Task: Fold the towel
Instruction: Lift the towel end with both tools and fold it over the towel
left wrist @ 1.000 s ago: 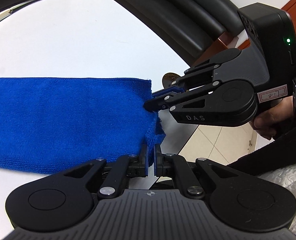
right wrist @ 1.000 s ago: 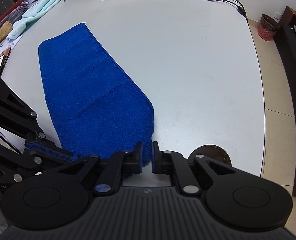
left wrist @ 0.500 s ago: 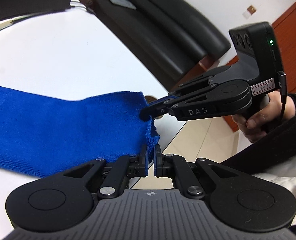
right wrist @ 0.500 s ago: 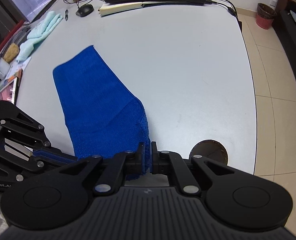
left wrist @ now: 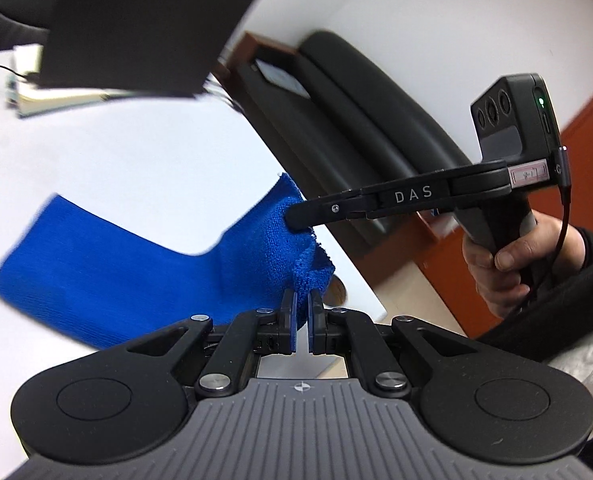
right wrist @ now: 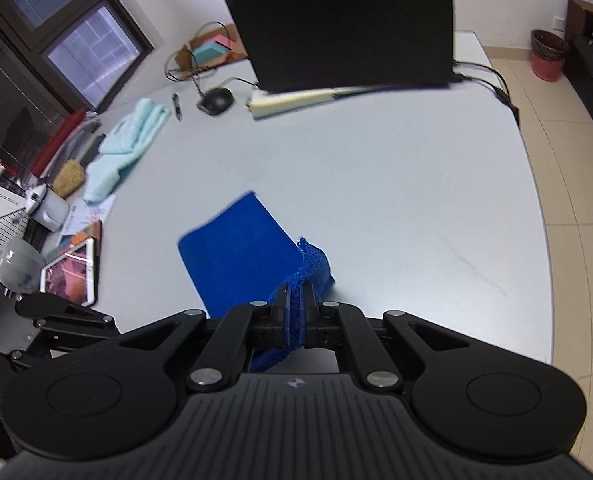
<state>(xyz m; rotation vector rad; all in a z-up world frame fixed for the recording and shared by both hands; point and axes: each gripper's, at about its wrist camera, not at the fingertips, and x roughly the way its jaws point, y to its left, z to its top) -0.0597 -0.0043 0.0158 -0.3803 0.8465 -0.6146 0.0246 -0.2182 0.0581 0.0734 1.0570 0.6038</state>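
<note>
Left gripper [left wrist: 302,314] fingers and right gripper [right wrist: 296,312] fingers both pinch blue towel [right wrist: 240,256] edge, lifted

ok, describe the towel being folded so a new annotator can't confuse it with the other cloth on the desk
Start at the white desk with the black laptop at its far edge. The blue towel lies near the front, one end lifted, pinched by the right gripper and left gripper. The other cloth, far left, is pale mint and untouched.
</note>
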